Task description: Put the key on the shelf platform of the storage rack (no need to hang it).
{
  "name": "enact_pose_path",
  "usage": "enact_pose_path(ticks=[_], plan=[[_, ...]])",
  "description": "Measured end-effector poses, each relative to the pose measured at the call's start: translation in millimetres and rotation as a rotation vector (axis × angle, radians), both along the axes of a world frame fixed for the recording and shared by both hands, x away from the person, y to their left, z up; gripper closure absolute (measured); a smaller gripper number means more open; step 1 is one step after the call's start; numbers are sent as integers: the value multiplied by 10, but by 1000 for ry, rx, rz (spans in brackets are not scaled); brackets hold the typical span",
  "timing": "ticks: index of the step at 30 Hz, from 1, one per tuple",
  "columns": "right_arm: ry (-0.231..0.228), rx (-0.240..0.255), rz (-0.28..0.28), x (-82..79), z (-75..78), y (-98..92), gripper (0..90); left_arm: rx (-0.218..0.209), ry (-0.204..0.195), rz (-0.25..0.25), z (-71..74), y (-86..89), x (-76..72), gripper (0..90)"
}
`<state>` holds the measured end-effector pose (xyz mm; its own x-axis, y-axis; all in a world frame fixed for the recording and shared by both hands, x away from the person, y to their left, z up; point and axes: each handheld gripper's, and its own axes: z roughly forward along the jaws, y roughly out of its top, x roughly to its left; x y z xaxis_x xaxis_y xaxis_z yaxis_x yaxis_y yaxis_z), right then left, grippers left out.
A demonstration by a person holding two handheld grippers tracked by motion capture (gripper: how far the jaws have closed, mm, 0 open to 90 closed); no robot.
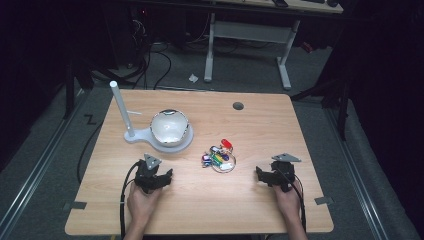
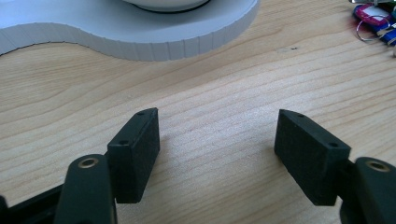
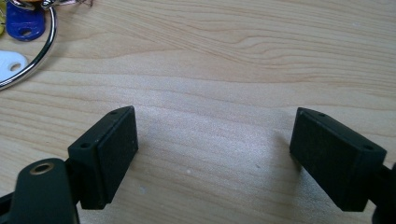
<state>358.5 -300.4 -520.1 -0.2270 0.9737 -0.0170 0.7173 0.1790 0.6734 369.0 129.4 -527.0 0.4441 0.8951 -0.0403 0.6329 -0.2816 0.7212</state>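
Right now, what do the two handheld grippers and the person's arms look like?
Both the left gripper and the right gripper are black, each with two blocky rectangular jaws whose pads have small screw holes. A grey three-cornered plate tops each, and a black cable trails back from each. The forearms are bare, with no sleeves visible.

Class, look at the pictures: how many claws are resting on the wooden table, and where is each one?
2. The left claw sits near the table's front left, below the white stand; the right claw sits front right, beside the key ring. Both are open.
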Motion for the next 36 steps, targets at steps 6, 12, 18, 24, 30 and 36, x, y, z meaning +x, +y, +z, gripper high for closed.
enact_pose_path(ticks=[6,12,18,24,30,36], plan=[[0,0,1,0,0,0,153,0,0,1,0,0,0,313],[0,0,1,1,0,1,153,0,4,-2,0,-1,1,292],[-1,-1,2,2,-1,0,153,3,9,-12,-2,-7,5,257],[-1,-1,2,1,0,0,153,3,15,-24,-3,-17,11,222],[-1,-1,3,0,0,0,153,5,15,-14,-3,-29,10,219],[-1,-1,2,-2,0,0,153,6,13,-24,2,-35,2,239]])
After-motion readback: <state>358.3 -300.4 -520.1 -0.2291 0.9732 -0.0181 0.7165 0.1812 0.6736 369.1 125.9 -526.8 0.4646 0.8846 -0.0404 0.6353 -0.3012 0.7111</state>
